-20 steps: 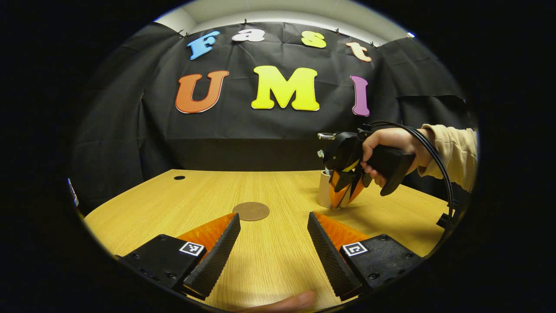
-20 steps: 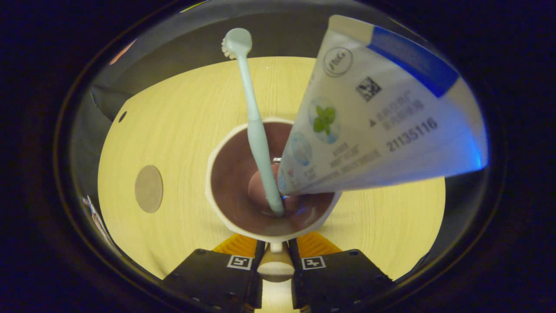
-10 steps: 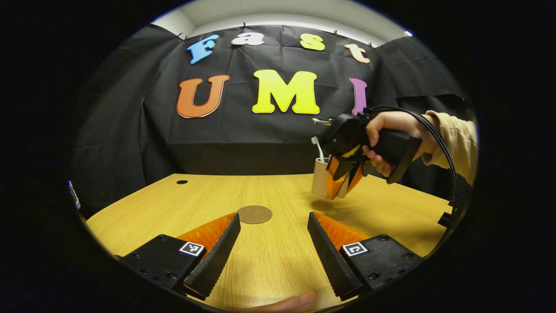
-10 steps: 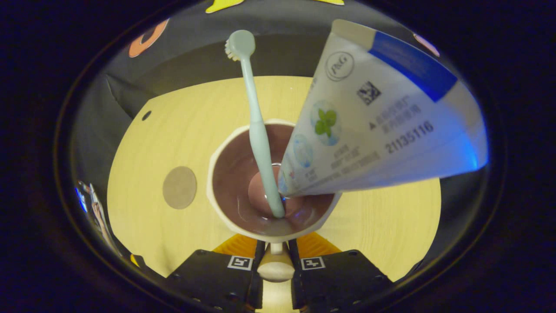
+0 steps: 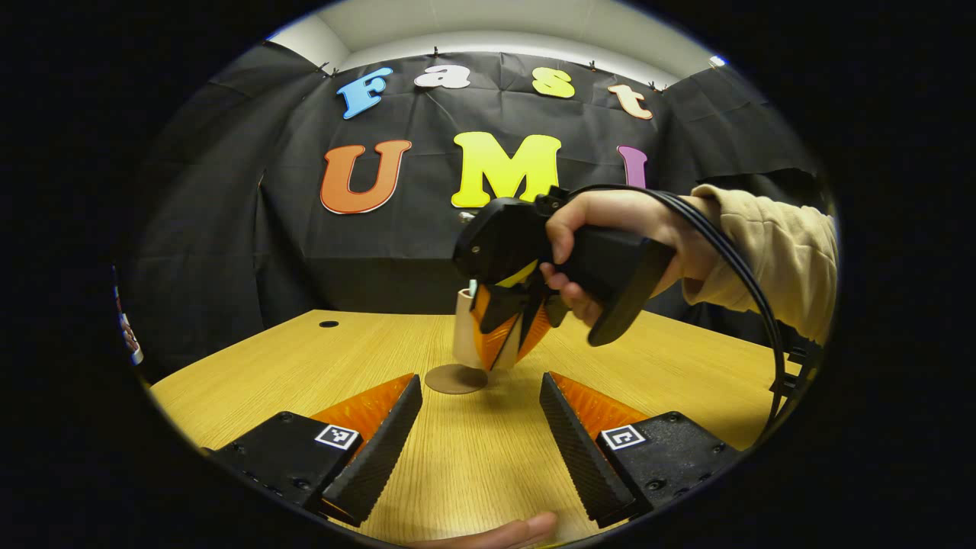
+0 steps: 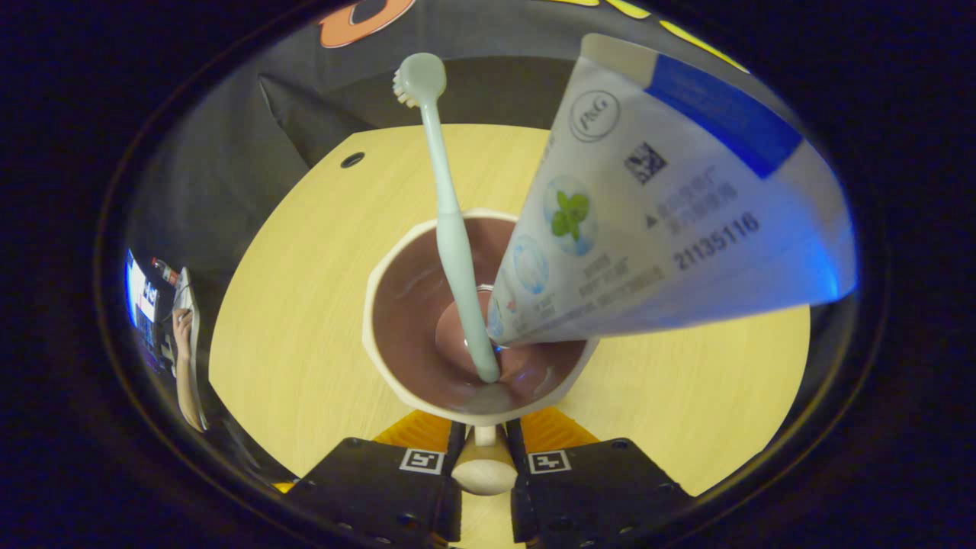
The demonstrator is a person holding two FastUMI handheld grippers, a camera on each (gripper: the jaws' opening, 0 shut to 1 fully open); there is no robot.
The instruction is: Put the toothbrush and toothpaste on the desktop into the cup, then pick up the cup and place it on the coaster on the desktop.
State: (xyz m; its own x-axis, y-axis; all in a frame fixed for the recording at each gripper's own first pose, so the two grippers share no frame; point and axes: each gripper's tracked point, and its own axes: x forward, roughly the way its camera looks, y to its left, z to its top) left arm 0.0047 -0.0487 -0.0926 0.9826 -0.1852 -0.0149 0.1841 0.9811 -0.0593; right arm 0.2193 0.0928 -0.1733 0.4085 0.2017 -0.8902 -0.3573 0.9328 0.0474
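Observation:
In the right gripper view I look down into the cream cup with a brown inside. A pale green toothbrush and a white and blue toothpaste tube stand in it. My right gripper is shut on the cup's handle. In the left gripper view a hand holds that right gripper, and the cup hangs just above the round brown coaster on the wooden desktop. My left gripper stands open low over the desk, nothing between its fingers.
A small dark hole sits in the desktop at the far left. The person's beige sleeve and a black cable reach in from the right. A fingertip shows at the bottom edge.
The right gripper has lifted the cup off the desk and carried it left, from the desk's right side to just over the coaster. The left gripper has stayed put.

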